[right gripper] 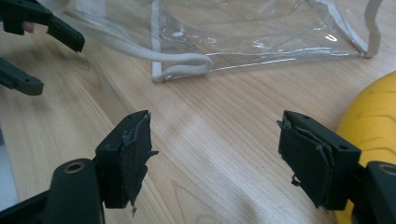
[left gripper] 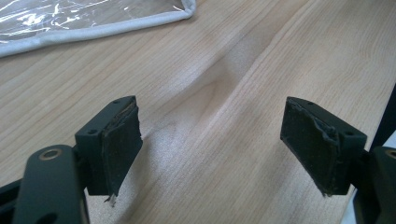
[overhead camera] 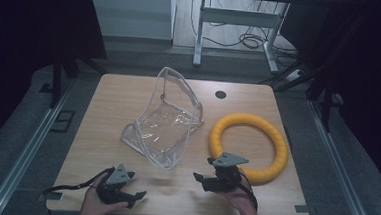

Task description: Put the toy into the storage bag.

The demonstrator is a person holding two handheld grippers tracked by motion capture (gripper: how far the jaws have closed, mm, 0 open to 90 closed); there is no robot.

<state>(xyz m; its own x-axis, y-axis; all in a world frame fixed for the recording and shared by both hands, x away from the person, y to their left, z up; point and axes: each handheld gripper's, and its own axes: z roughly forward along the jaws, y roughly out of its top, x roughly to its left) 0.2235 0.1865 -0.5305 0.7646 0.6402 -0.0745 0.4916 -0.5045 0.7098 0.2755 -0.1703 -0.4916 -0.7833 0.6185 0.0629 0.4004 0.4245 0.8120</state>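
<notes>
Nearest the person, at the front edge of the wooden bench point(overhead camera: 129, 96), two hands each hold a black gripper. The left gripper point(overhead camera: 132, 193) sits low by the front left corner, its jaws spread wide with nothing between them. The right gripper point(overhead camera: 203, 172) hovers further right, jaws also spread wide and empty, with the near edge of a yellow ring point(overhead camera: 249, 146) just beside it.

A little further in, a clear plastic bag point(overhead camera: 163, 123) with white piping lies at the middle of the bench, its mouth propped up and sagging toward the far side. In the right gripper view the bag point(right gripper: 243, 32) lies ahead of the jaws and the ring point(right gripper: 371, 126) bulges in at the right.

Beyond the bench are a grey floor, a desk frame and loose cables.

Likely trouble, as I judge it: the bag is thin and slippery, so a jaw closing on one wall could slide it along the bench rather than hold it. The propped mouth looks limp and may collapse if nudged. The ring looks broad against the bag's opening, so it could catch on the piping. The right gripper is close enough to bump the ring sideways.
</notes>
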